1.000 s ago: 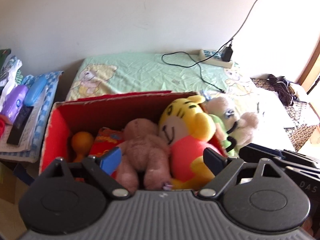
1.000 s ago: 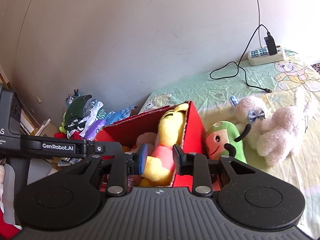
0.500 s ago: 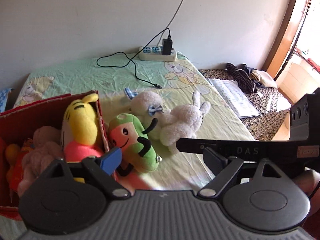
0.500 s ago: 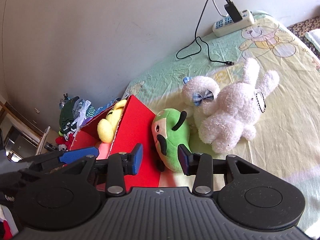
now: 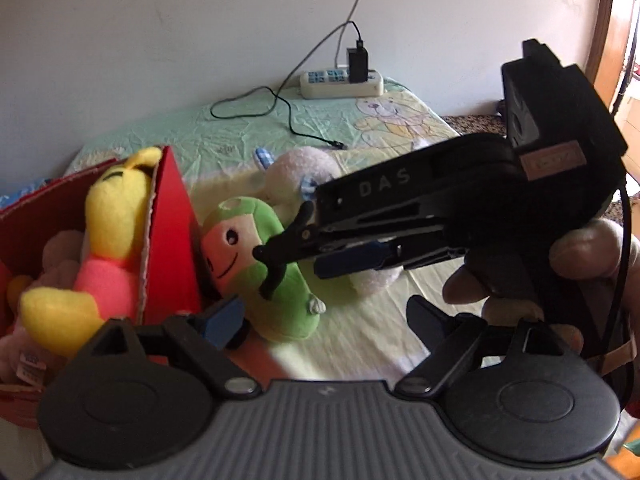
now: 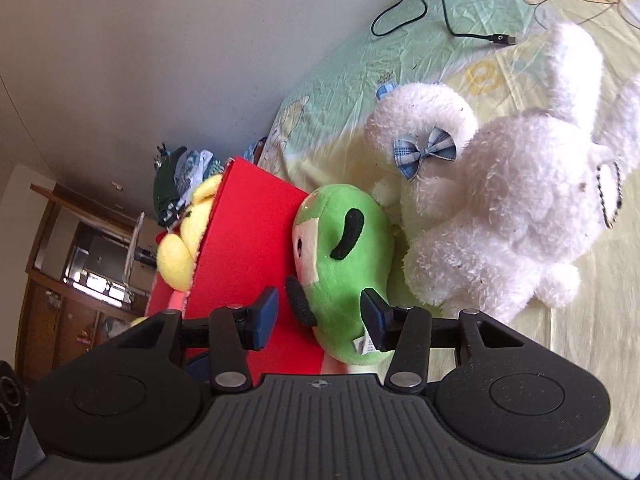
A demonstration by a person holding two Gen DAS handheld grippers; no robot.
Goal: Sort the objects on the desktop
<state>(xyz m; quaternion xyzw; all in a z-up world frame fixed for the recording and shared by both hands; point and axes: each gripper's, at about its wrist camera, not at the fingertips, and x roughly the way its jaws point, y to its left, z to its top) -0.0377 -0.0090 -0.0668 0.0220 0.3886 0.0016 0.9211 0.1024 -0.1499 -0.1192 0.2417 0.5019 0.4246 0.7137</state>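
Looking from my left claw, I see the red box far on the left side of the bed. A yellow tiger toy sits in it and leans on its right wall, with a pink teddy tucked behind. My left claw is wide open and holds nothing; its blue pad is just in front of the box corner.

Next to the box, outside it, lies the green toy. It leans against the red wall and rests on the bed sheet. My right claw is down at the bottom end of this toy. Its two fingers stand apart, one on each side of the toy. The right finger looks very near the toy's little white tag, but I cannot tell if it touches. The left finger is in front of the red wall, with a gap to the toy. So this claw is open too and grips nothing.

To the right of the green toy lies the white bunny with a blue bow, pressed up beside it. A black cable and a white power strip lie at the back of the bed by the wall. A hand holds the right claw's black handle.
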